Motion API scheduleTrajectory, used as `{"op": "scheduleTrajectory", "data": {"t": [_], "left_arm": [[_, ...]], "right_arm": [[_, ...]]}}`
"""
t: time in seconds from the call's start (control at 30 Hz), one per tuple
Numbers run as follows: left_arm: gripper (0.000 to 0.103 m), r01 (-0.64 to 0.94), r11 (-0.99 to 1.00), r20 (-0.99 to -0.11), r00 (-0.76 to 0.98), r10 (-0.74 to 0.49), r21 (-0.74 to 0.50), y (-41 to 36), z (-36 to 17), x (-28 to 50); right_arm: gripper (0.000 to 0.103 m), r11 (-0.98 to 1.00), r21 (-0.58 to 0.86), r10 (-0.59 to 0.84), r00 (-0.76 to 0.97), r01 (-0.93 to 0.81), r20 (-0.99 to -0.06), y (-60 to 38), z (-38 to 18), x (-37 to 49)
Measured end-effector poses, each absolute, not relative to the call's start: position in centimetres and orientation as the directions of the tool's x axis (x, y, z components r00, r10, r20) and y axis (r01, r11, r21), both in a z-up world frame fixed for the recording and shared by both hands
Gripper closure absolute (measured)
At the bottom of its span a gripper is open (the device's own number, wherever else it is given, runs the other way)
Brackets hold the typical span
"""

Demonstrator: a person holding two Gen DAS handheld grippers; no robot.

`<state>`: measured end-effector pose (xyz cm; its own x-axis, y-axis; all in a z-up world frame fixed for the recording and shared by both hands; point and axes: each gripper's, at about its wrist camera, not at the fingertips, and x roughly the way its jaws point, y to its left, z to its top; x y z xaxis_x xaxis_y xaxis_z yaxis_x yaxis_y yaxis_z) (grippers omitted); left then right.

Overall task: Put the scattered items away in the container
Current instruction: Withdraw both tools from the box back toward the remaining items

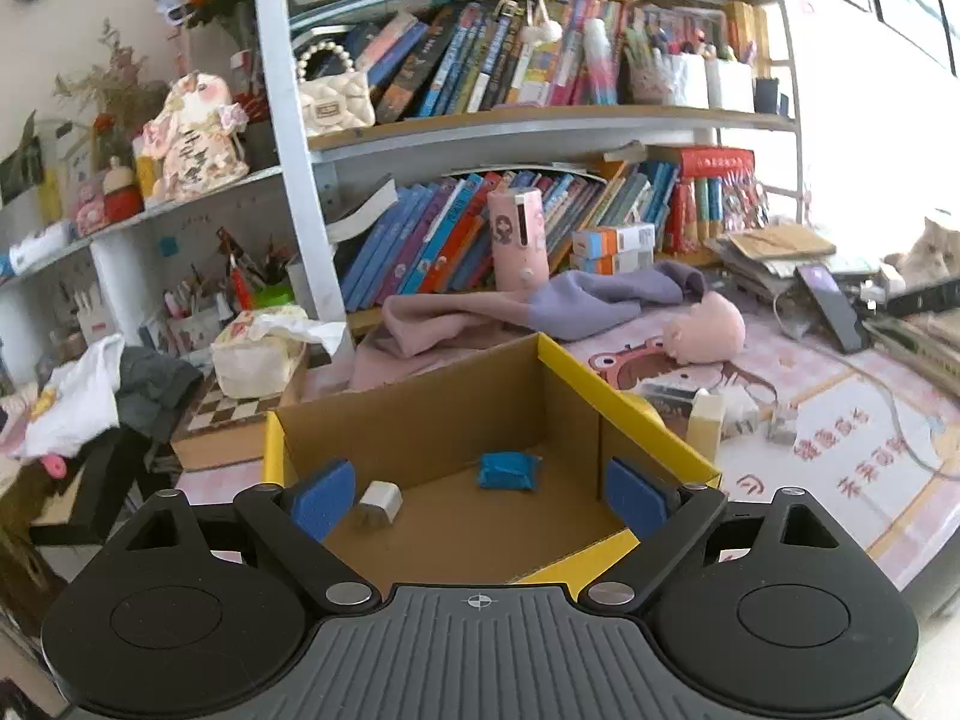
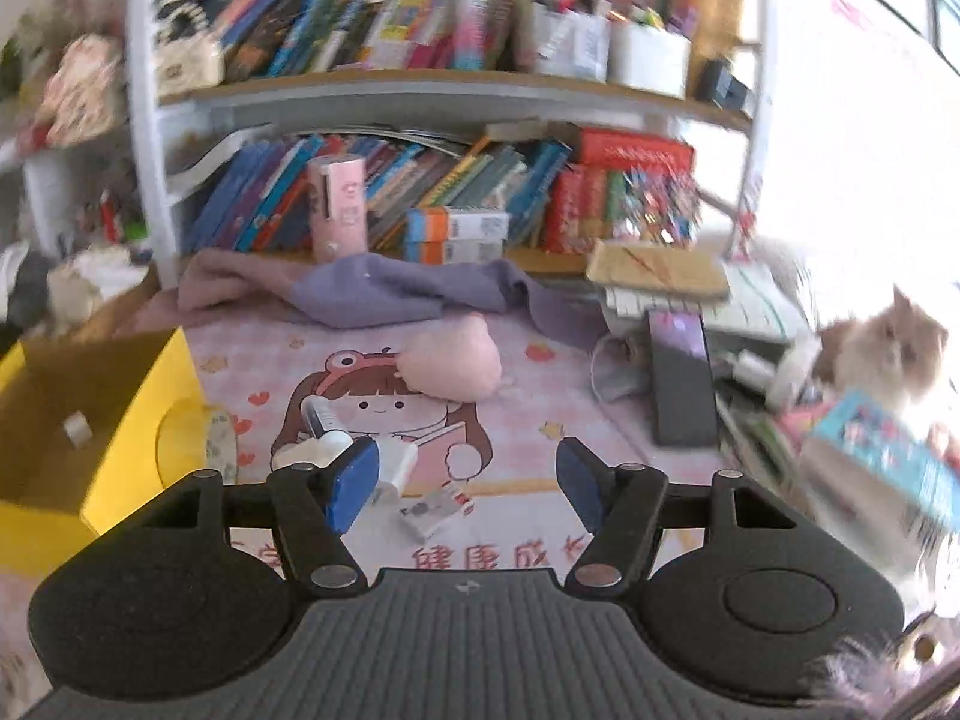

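A yellow cardboard box with a brown inside stands open on the pink cartoon mat. A blue packet and a white charger plug lie on its floor. My left gripper hangs over the box's near side, open, with nothing between its blue pads. In the right wrist view the box is at the left. My right gripper is open above the mat, holding nothing. Just beyond it lie a small printed packet, a white plug and a white tube.
A pink plush lies mid-mat, with a purple and pink cloth behind it. A black phone leans on stacked papers at the right, and a cat sits beyond them. Bookshelves fill the back. A tissue pack sits left of the box.
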<state>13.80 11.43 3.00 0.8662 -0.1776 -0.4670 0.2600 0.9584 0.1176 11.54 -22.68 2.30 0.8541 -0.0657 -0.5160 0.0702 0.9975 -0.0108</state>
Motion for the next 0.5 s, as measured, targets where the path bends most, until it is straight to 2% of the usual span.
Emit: {"op": "scheduleTrajectory", "data": {"t": [0.2,0.5], "left_arm": [[0.010,0.250,0.961,-0.446,0.878,-0.172,0.120,10.2,3.1,13.2],[0.010,0.277,0.955,-0.474,0.859,-0.195,0.109,6.8,1.9,12.4]], "right_arm": [[0.039,0.992,0.059,-0.063,0.832,0.114,-0.551,-21.3,0.9,10.6],[0.035,0.997,0.026,-0.041,0.812,0.069,-0.582,-21.5,0.1,12.3]]}}
